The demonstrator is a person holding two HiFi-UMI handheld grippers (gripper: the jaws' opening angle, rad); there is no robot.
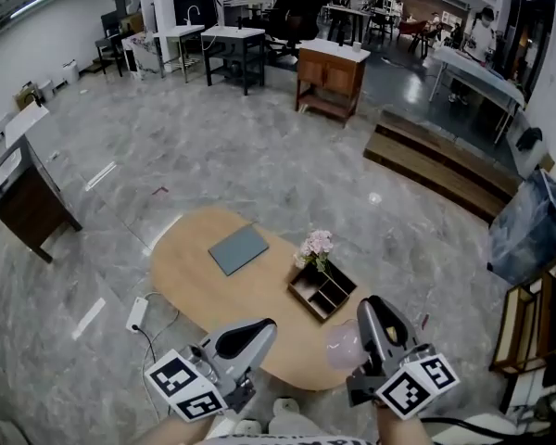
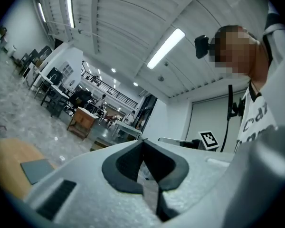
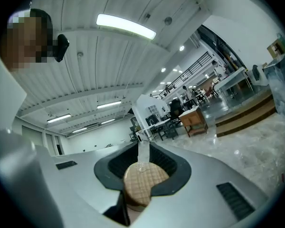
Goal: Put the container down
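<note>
Head view: oval wooden counter [image 1: 204,286] on a grey marble floor [image 1: 259,156]; on it a flat grey pad [image 1: 239,248] near the middle; to the right of that a dark organiser box [image 1: 322,290] w/ compartments, and pink flowers [image 1: 315,245] at its far corner; pad and box apart. White power strip [image 1: 136,313] on the floor by the counter's left edge. Left claw [image 1: 267,326] low at left, tips drawn together, nothing seen in it. Right claw [image 1: 367,315] low at right, grasping the container [image 1: 341,346]: pale, see-through, sits just left of the claw and shows against the counter's near-right edge, near the box but apart from it; can't tell if it touches the counter.

Left gripper view: left claw [image 2: 142,141] clenched; the pad tips meet at the top, w/ only a narrow slit lower down; no object made out btw them. Counter [image 2: 4,158] and grey pad [image 2: 37,170] at lower left; ceiling lights above.

Right gripper view: right claw [image 3: 143,148] clamped on the container [image 3: 143,179]; its round cork-like lid fills the gap btw the pads, w/ clear material rising past the lid toward the tips. Marble floor [image 3: 256,146] at right; desks and chairs far behind.
</note>
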